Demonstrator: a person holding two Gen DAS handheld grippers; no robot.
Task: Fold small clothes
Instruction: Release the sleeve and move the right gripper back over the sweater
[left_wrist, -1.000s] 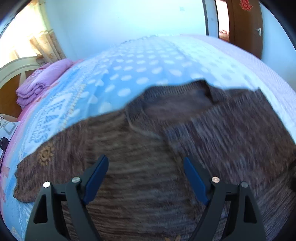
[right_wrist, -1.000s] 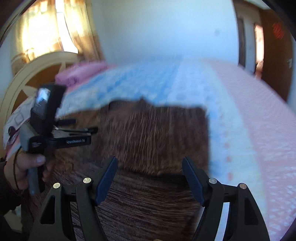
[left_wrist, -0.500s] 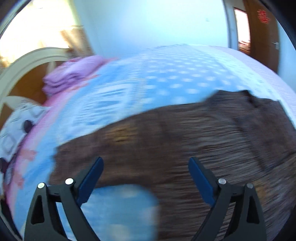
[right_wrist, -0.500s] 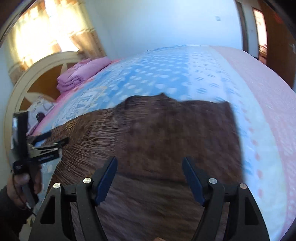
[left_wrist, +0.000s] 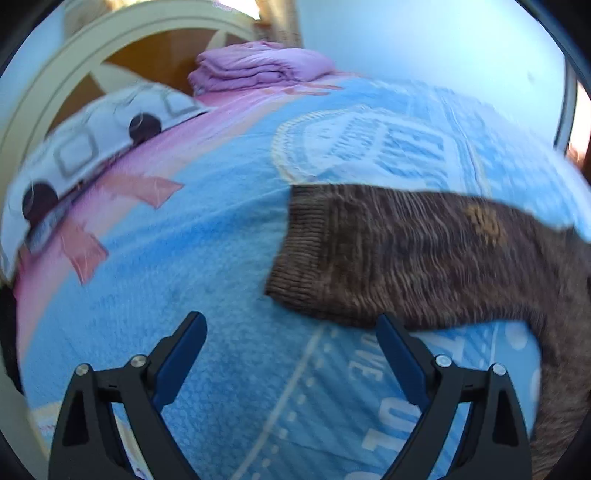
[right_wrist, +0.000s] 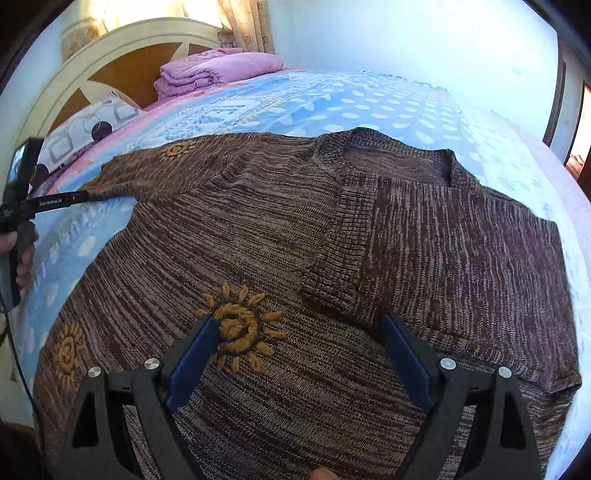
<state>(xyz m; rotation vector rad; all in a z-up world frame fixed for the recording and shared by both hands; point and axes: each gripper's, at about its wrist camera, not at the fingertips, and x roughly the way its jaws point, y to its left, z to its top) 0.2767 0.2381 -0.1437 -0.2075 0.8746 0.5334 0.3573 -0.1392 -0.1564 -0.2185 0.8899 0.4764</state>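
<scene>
A brown marled knit sweater, embroidered with orange suns, lies flat on a blue printed bedspread, one sleeve folded across its chest. The left tongs gape wide beside the ribbed cuff; the right tongs hover wide above the chest.

Count: 1 sweater, 2 grippers.
3 sun motifs on sweater; 1 pillow, 1 folded pink blanket, 1 bed, 1 headboard; 2 blue fingers per gripper.
</scene>
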